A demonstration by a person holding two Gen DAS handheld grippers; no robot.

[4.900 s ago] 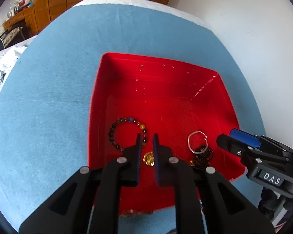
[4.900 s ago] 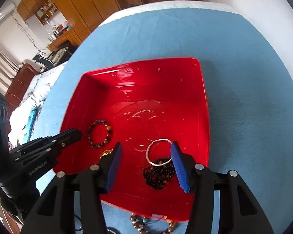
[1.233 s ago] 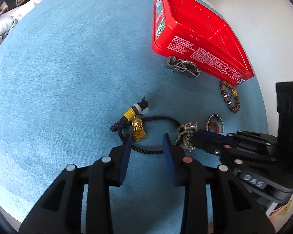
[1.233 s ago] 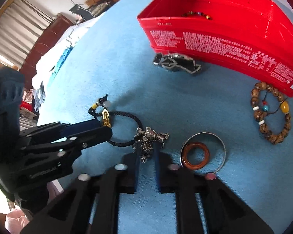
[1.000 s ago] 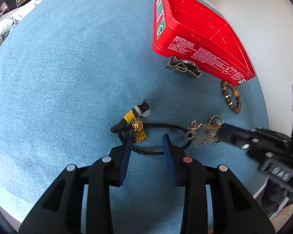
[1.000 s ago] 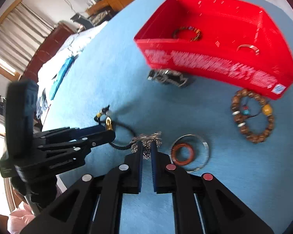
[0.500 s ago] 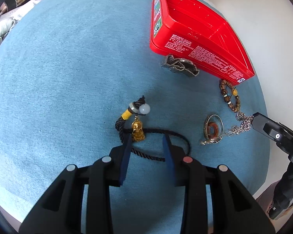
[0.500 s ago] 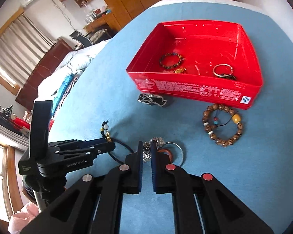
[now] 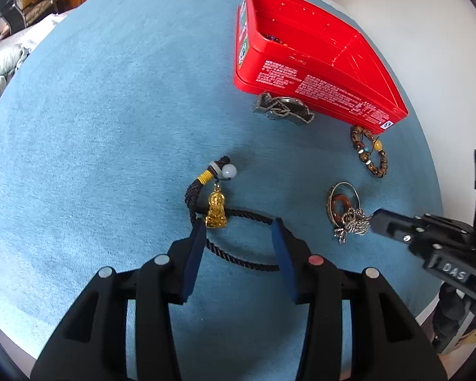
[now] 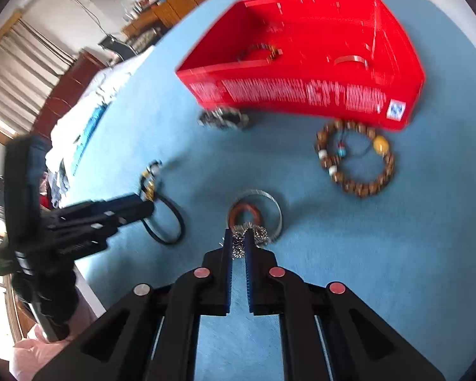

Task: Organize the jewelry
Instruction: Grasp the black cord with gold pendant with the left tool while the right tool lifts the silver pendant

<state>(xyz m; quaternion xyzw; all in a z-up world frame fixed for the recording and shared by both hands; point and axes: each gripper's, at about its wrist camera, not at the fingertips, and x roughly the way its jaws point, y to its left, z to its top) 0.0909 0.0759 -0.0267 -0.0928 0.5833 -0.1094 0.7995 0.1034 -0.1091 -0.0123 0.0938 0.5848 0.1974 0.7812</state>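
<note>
A black cord necklace (image 9: pixel 238 255) with a gold pendant (image 9: pixel 215 211) lies on the blue cloth. My left gripper (image 9: pixel 238 225) straddles the cord, its jaws opening and their pads clear of it. A crumpled silver chain (image 10: pixel 239 244) is pinched in my right gripper (image 10: pixel 239 238), whose jaws are just starting to open. The chain (image 9: pixel 352 222) rests low against a brown ring (image 10: pixel 244 212) inside a silver bangle (image 10: pixel 263 201). The red box (image 10: pixel 301 92) stands at the far side, holding a bead bracelet and a silver bangle.
A wooden bead bracelet (image 10: pixel 355 158) lies in front of the box's right corner. A dark metal bracelet (image 9: pixel 282 109) sits against the box's (image 9: pixel 317 82) near wall. The blue cloth's edge runs close behind both grippers. A bed and wooden furniture lie beyond at the left.
The right gripper pulled the silver chain away from the black cord, swung it right, then lowered it onto the rings. The left jaws have spread wider over the cord.
</note>
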